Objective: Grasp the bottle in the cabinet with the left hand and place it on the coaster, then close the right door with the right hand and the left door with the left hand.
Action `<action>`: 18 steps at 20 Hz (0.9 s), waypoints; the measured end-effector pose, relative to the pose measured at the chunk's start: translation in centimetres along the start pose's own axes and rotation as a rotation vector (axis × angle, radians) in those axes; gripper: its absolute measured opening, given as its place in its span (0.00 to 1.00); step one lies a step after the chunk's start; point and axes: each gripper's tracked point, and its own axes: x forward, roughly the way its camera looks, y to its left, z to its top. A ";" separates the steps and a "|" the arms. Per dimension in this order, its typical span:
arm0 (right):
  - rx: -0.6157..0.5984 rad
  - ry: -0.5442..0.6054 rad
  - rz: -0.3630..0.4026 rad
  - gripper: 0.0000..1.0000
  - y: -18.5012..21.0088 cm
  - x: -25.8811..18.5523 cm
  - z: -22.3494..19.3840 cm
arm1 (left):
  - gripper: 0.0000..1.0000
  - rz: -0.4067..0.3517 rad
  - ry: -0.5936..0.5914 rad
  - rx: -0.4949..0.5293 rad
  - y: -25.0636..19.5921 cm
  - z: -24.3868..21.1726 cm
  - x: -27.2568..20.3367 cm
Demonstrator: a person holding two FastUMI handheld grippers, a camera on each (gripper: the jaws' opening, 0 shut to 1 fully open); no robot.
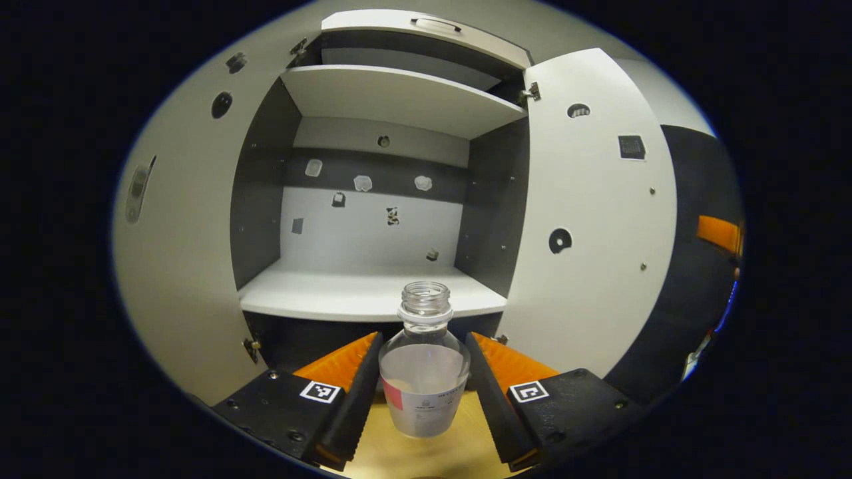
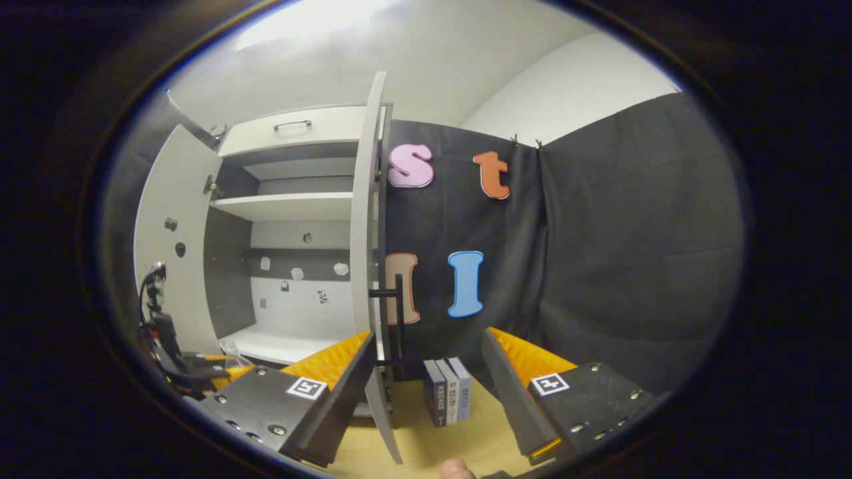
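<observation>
Open cabinet [image 1: 373, 293] beyond: left gripper [image 1: 424, 386], fingers spread, flanks the bottle [image 1: 424, 379] without touching; right gripper [image 2: 426, 392] open, empty; both doors remain unclosed.

A staged recording booth, not a lived-in home.

A white cabinet [image 1: 373, 199] with both doors open and bare shelves [image 1: 399, 100] stands on a wooden counter [image 2: 466, 439] against a black cloth wall [image 2: 632, 253]; a few small books [image 2: 447, 398] stand beside it under plain white walls.

Clear glossy plastic bottle [image 1: 424, 362], matt white cabinet [image 1: 373, 293] panels, smooth, probably wooden tabletop [image 1: 426, 452].
</observation>
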 end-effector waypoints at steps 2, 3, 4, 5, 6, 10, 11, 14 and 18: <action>0.003 -0.010 0.011 0.96 -0.3 0.2 0.4 | 0.78 -0.023 0.039 -0.013 -0.4 -3.0 -1.1; 0.001 -0.014 0.015 0.96 -0.5 0.3 0.7 | 0.77 -0.032 0.059 -0.028 -0.6 -4.4 -1.7; -0.001 -0.018 0.019 0.96 -0.7 0.4 0.7 | 0.78 -0.033 0.085 -0.042 -0.8 -6.0 -2.3; -0.002 -0.021 0.023 0.96 -0.9 0.4 0.8 | 0.78 -0.027 0.110 -0.054 -0.7 -7.5 -2.9; -0.002 -0.024 0.027 0.96 -1.1 0.4 1.0 | 0.78 -0.019 0.133 -0.065 -0.6 -8.9 -3.4; 0.004 -0.033 0.040 0.96 -1.4 0.7 1.3 | 0.78 0.011 0.203 -0.137 -0.3 -14.0 -4.8; 0.003 -0.036 0.043 0.96 -1.5 0.9 1.5 | 0.78 0.024 0.217 -0.151 -0.1 -15.3 -5.0; -0.010 -0.045 0.049 0.96 -1.7 0.8 1.8 | 0.78 0.059 0.252 -0.182 0.4 -18.3 -5.7; -0.015 -0.048 0.053 0.95 -1.8 0.9 2.0 | 0.80 0.086 0.295 -0.194 0.7 -21.3 -6.3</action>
